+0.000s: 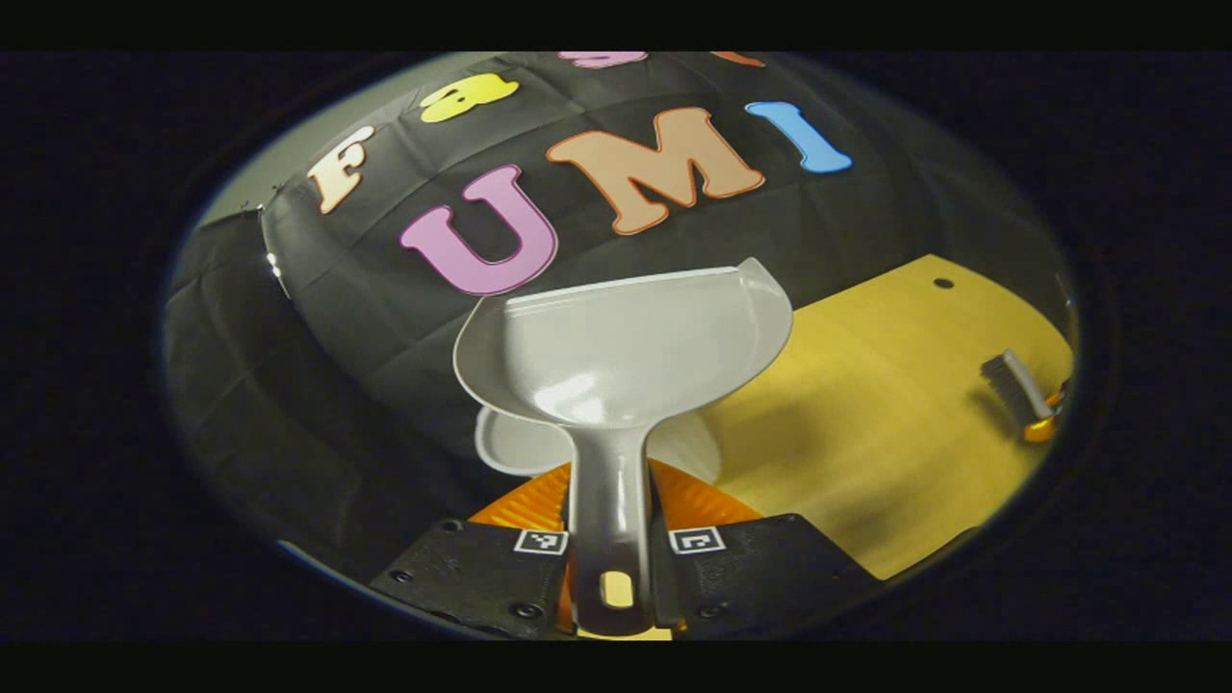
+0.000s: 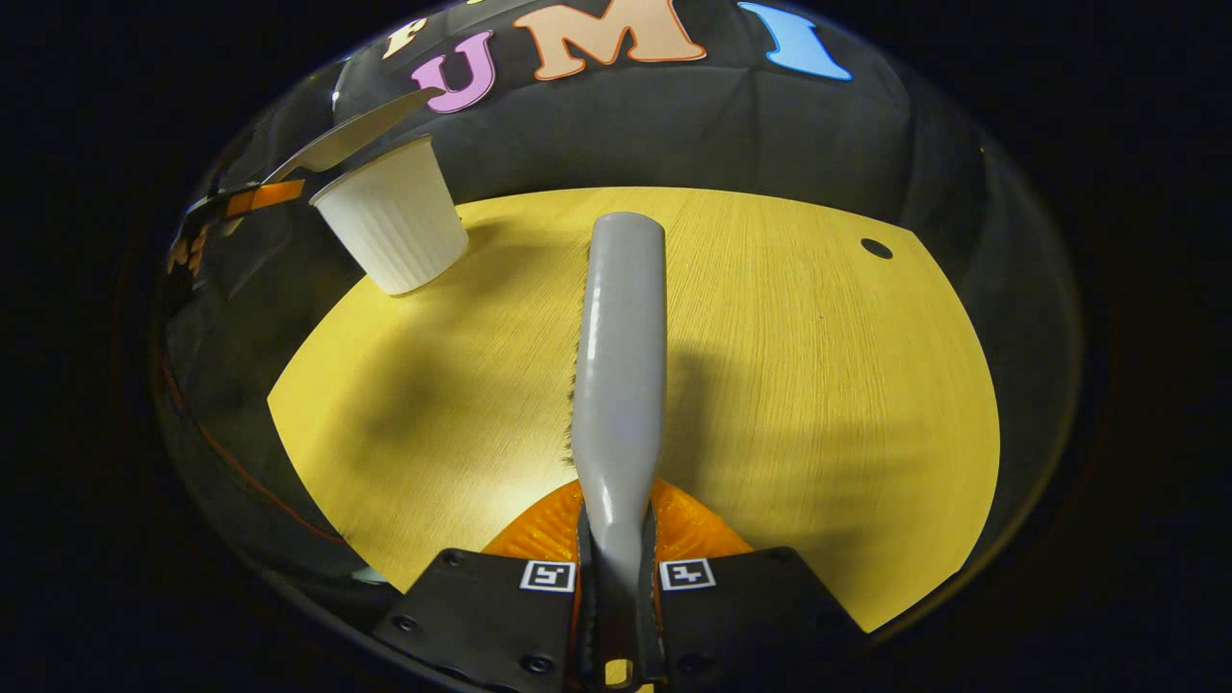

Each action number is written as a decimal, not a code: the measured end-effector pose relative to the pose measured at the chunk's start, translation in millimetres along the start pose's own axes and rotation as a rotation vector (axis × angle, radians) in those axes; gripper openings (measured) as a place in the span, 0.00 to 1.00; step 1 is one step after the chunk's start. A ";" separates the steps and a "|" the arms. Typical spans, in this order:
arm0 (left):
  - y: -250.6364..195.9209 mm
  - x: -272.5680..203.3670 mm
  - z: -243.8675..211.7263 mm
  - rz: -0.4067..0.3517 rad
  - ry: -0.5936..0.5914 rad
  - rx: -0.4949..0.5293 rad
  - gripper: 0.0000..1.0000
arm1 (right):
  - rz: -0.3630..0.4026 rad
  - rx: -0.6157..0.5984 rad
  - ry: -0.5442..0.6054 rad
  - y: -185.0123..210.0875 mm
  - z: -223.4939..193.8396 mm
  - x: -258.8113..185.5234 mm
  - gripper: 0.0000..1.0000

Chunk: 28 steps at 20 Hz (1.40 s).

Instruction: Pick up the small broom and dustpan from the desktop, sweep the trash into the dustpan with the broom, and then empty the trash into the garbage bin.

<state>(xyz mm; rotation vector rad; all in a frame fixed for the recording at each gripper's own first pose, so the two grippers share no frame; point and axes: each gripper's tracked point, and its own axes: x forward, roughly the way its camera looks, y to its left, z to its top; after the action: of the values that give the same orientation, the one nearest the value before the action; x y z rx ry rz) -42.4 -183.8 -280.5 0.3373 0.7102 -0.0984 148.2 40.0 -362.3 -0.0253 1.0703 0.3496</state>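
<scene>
My left gripper [image 1: 612, 525] is shut on the handle of the grey dustpan [image 1: 626, 346], which is raised with its open mouth facing the booth wall. Its inside looks bare. Just under the pan sits the white garbage bin [image 1: 515, 445]. In the right gripper view the dustpan [image 2: 346, 140] hangs tilted over the ribbed white bin [image 2: 395, 226], held by the left gripper [image 2: 241, 202]. My right gripper [image 2: 616, 534] is shut on the grey broom [image 2: 621, 356], which lies low over the table, bristles along its left side. The broom head [image 1: 1011, 385] also shows far right in the left gripper view.
The yellow wooden tabletop [image 2: 818, 385] has a small dark hole [image 2: 876, 248] near its far right corner. The bin stands at the table's far left edge, beside the black cloth wall.
</scene>
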 end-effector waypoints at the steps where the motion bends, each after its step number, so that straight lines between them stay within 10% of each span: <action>1: -22.7 -2.8 2.8 -0.032 -0.011 -0.018 0.23 | 0.000 0.022 -0.003 2.8 -1.1 -0.3 0.17; 5: -105.2 -12.6 -13.1 -0.176 0.002 -0.137 0.22 | -0.030 0.105 -0.008 11.9 -1.9 -2.4 0.17; 13: -180.7 1.6 -105.2 -0.230 0.196 -0.184 0.24 | -0.133 0.126 0.082 13.6 -11.2 7.4 0.17; 28: -193.8 16.5 -183.9 -0.208 0.387 -0.115 0.28 | -0.235 0.091 0.309 20.2 -34.9 17.5 0.28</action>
<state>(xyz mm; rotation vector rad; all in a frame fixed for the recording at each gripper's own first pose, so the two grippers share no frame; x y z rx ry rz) -183.5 -304.0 -473.6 0.1715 1.1298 -0.1914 120.0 57.2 -391.4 -0.1260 1.3725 0.0843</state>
